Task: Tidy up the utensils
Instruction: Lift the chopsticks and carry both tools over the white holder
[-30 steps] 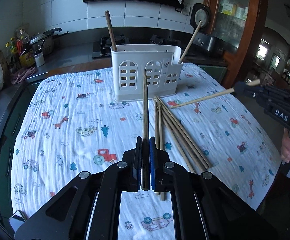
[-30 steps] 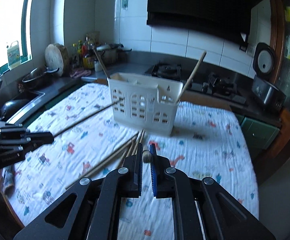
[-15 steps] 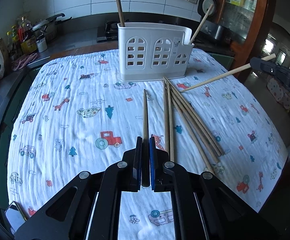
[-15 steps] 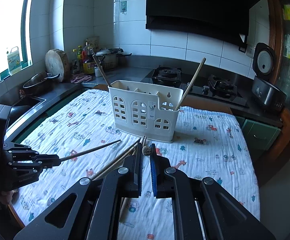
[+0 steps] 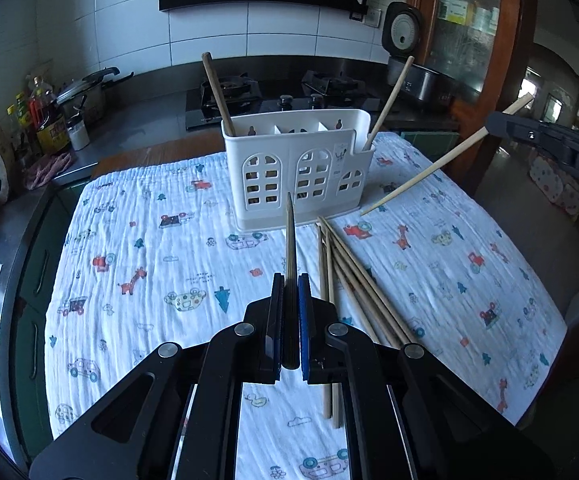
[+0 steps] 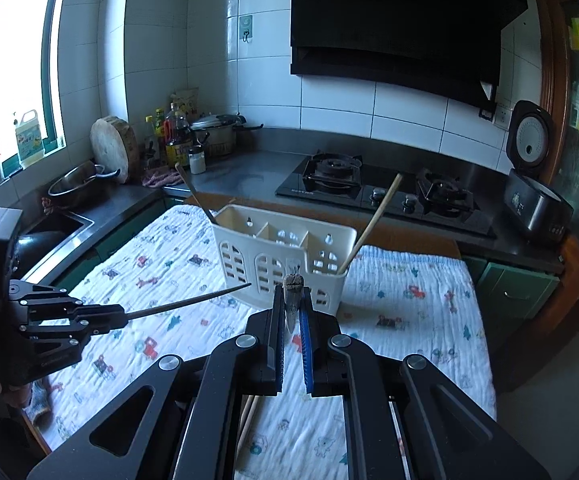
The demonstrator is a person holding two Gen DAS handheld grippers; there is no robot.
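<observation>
Together on a dark chopstick [image 5: 290,240], the left fingers [image 5: 289,320] aim its tip toward the white utensil holder [image 5: 297,168], which stands on the cloth-covered worktop [image 5: 149,248] with one stick leaning in each end compartment. Loose chopsticks [image 5: 353,280] lie fanned on the cloth just right of those fingers, near the holder's base. Likewise, the right fingers [image 6: 292,320] clamp a pale chopstick [image 5: 441,166], held in the air, slanting down toward the holder's right end.
</observation>
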